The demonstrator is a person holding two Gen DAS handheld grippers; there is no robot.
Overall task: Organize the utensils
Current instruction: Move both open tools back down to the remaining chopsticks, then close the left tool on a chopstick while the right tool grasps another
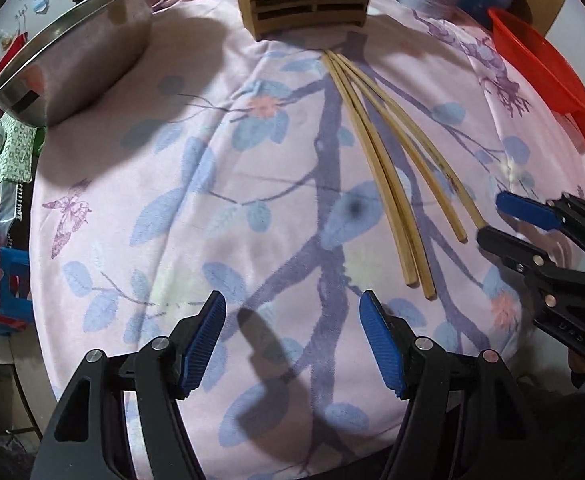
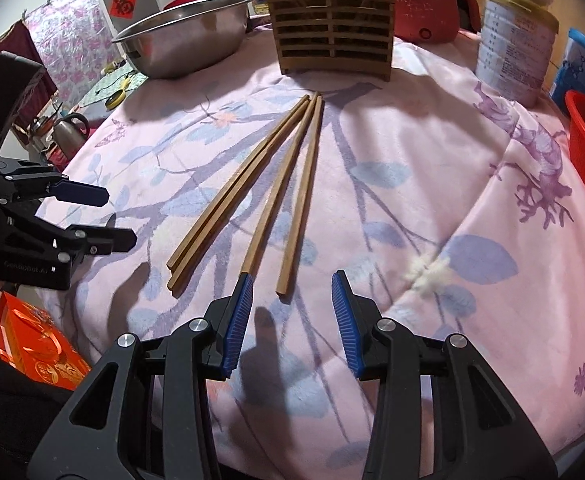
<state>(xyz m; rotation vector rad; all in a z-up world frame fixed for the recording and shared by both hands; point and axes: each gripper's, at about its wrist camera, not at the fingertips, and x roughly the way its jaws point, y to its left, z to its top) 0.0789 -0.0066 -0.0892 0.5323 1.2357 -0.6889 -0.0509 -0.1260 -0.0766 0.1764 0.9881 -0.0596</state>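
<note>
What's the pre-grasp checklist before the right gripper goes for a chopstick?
1. Right gripper open, nothing between its fingers: ok.
2. Chopsticks reachable: ok, four lie flat on the cloth, near ends just ahead of the right fingers.
3. One stick isolated for a single pick: not ok, the left two lie together; the rightmost has the most clearance.
4. Left gripper clear of the sticks: ok, open over bare cloth to their left.
5. Wooden holder upright, path clear: ok, it stands just past the far tips.
6. Free room in the holder: cannot tell, its top is cut off.
</note>
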